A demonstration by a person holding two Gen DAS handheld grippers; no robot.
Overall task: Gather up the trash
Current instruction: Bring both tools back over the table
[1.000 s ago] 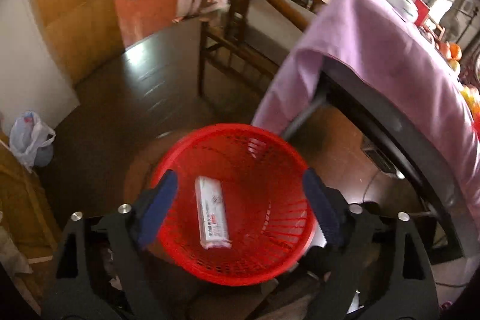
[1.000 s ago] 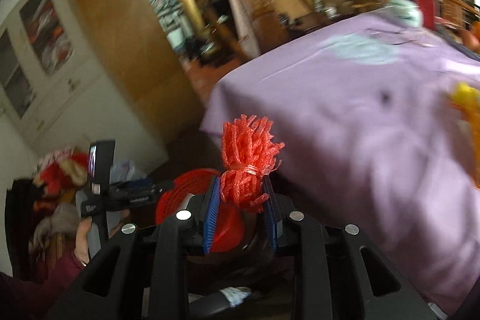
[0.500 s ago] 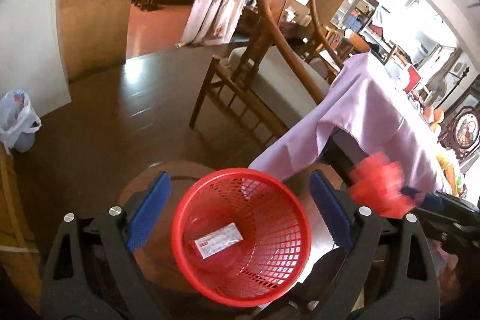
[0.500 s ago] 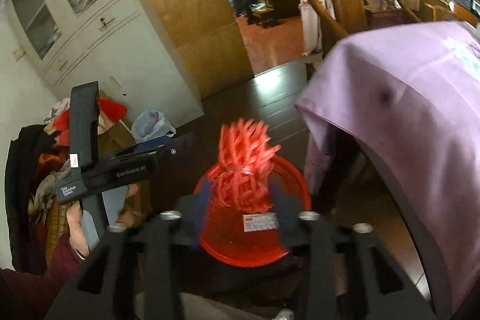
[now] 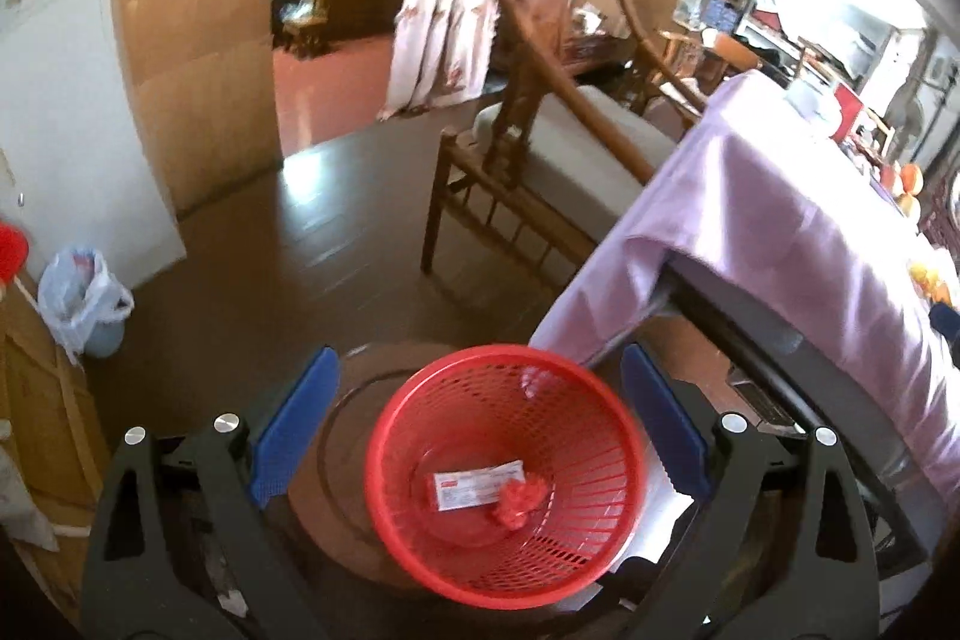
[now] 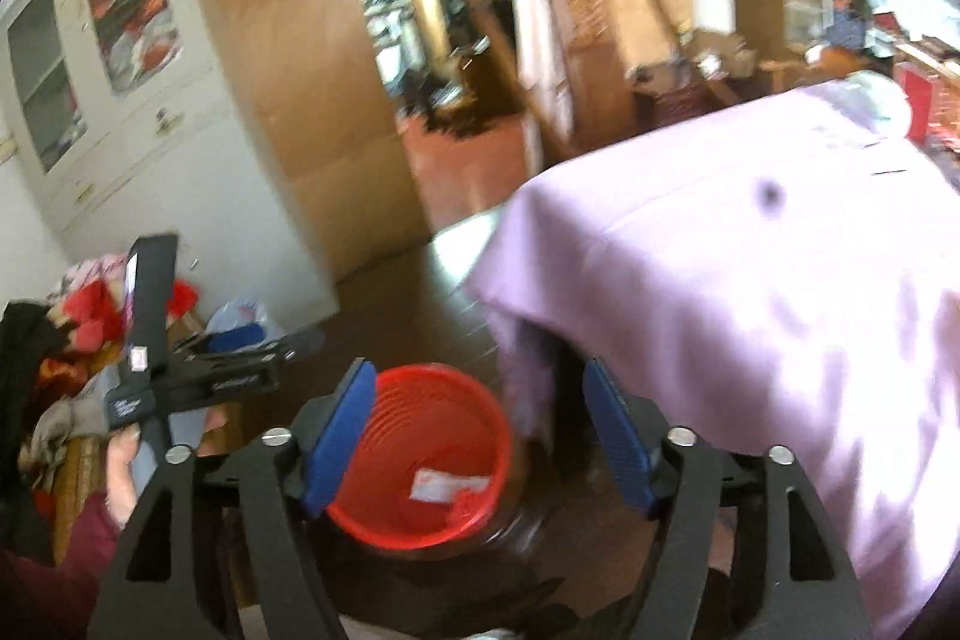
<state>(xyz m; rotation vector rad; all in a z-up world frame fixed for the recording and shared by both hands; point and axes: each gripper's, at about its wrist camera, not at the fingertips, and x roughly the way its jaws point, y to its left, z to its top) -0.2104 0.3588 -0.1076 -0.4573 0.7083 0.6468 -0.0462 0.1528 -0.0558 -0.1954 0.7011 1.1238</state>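
A red mesh basket [image 5: 504, 478] stands on a round dark stool below both grippers; it also shows in the right wrist view [image 6: 420, 460]. Inside lie a white wrapper [image 5: 477, 481] and a red net bundle [image 5: 521, 501]; both show blurred in the right wrist view, the wrapper [image 6: 441, 484] and the bundle [image 6: 468, 499]. My left gripper [image 5: 477, 430] is open and empty above the basket. My right gripper [image 6: 480, 436] is open and empty above the basket's right rim. The left gripper's body [image 6: 180, 382] shows at the left of the right wrist view.
A table under a purple cloth [image 5: 780, 232] stands right of the basket, also in the right wrist view [image 6: 750, 292]. A wooden chair [image 5: 540, 148] stands behind. A white plastic bag [image 5: 84, 298] sits by a white cabinet [image 6: 120, 100] at left. Dark floor [image 5: 270, 268] lies between.
My right gripper opened and let go of the red net bundle, which now lies in the basket beside the wrapper. Both grippers rose a little above the basket.
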